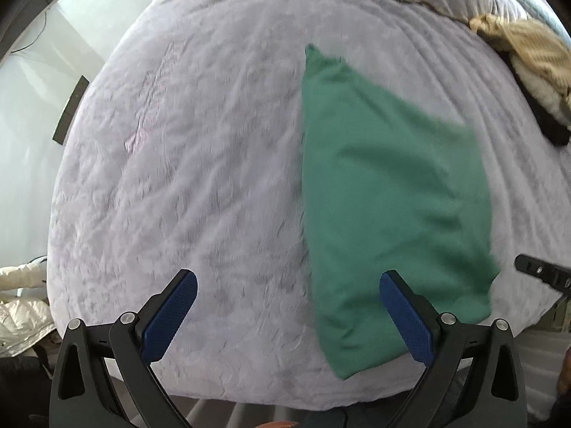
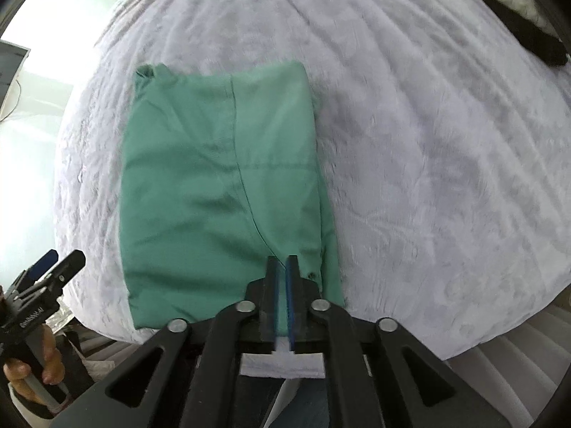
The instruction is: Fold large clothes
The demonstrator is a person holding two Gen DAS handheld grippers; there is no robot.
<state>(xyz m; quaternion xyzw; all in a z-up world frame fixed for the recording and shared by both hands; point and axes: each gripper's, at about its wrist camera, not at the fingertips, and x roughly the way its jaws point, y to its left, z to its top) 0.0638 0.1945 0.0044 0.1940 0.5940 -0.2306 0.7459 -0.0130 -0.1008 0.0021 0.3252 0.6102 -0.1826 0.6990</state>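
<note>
A green garment (image 1: 385,185) (image 2: 214,185) lies folded into a tall flat rectangle on the lavender bed cover (image 1: 196,142) (image 2: 428,142), near the bed's front edge. My left gripper (image 1: 288,276) hangs above the bed, open wide, nothing between its blue pads (image 1: 175,317); its right finger overlaps the garment's lower left part in view. My right gripper (image 2: 283,261) hovers over the garment's near right corner, its jaws a narrow slit apart with no cloth pinched. A hand holds the left gripper (image 2: 53,271) at the left of the right wrist view.
A tan knit garment (image 1: 528,46) and a dark item (image 1: 549,121) lie at the bed's far right. A white puffy jacket (image 1: 21,321) sits off the bed at lower left. Wide bare cover stretches left of the green garment.
</note>
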